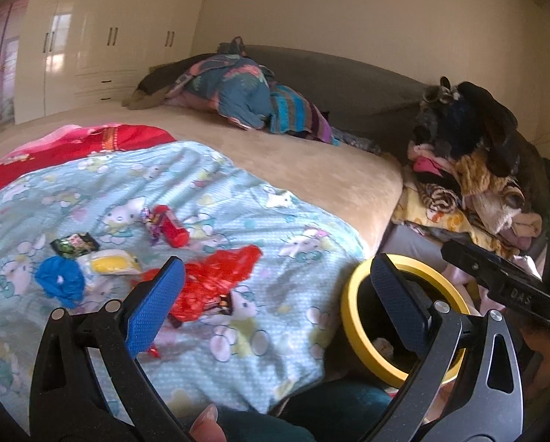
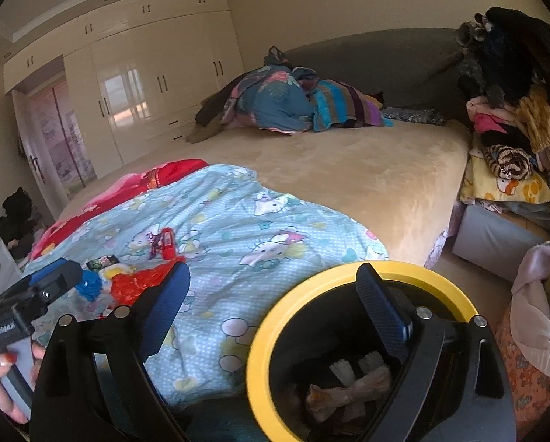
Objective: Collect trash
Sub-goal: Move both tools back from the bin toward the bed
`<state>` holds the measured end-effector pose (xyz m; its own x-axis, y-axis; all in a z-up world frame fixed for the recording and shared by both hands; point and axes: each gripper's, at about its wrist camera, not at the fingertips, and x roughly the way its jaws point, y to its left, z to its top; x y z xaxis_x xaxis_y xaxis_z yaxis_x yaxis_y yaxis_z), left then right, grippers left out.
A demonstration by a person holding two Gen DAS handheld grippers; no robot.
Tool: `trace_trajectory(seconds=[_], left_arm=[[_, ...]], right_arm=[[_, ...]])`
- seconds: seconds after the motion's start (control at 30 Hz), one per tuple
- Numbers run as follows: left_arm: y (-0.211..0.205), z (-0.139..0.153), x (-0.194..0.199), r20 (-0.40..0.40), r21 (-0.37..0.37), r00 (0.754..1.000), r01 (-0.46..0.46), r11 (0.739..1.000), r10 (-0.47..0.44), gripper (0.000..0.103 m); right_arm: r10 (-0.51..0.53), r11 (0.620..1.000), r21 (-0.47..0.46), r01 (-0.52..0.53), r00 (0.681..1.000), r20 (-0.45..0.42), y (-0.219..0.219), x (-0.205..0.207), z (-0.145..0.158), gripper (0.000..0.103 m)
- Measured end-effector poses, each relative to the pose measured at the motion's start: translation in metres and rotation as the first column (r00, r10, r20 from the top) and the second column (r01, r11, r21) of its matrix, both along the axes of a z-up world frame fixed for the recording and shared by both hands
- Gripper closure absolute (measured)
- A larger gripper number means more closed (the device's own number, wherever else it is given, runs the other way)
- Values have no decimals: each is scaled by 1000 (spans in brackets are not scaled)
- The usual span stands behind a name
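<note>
Left gripper spread wide, nothing between the pads, hanging over the near edge of the bed. Right gripper likewise spread and empty, poised above the bin mouth.

Largest first: tan bed with the light-blue cartoon blanket across its near part; all remaining trash lying on that blanket. Yellow-rimmed bin just beside the bed's near corner, below blanket level; pale crumpled wrappers already at the bottom, so part of the job looks done.

Left to collect, by size:
- red crinkled plastic bag, closest to the left gripper, partly behind its left finger
- blue crumpled piece, just left of the yellow one
- yellow-and-white packet, touching or nearly touching the blue piece
- red tube-like wrapper, farther back
- dark green-printed sachet
- small purple-patterned wrapper, against the red tube
- tiny red scrap near the blanket's front, half hidden by the left finger

Judged roughly early-to-mid: a few items binned, about seven pieces left on the blanket. Likely next pick the red bag, given its closeness; thin film apt to slip or snag.
</note>
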<state>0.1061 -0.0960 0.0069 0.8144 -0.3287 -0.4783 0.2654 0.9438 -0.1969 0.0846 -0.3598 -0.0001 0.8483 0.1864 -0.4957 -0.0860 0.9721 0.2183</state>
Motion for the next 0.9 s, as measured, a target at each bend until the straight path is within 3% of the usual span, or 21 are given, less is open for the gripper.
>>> trace_trajectory(seconds=[0.47, 0.9], left_arm=[[52, -3, 5, -2, -16, 991, -136, 991, 136, 10], [101, -7, 11, -14, -37, 967, -254, 966, 254, 10]], right_arm=[[110, 993, -41, -108, 993, 52, 60, -5, 2, 11], [248, 962, -130, -242, 968, 33, 122, -3, -3, 11]])
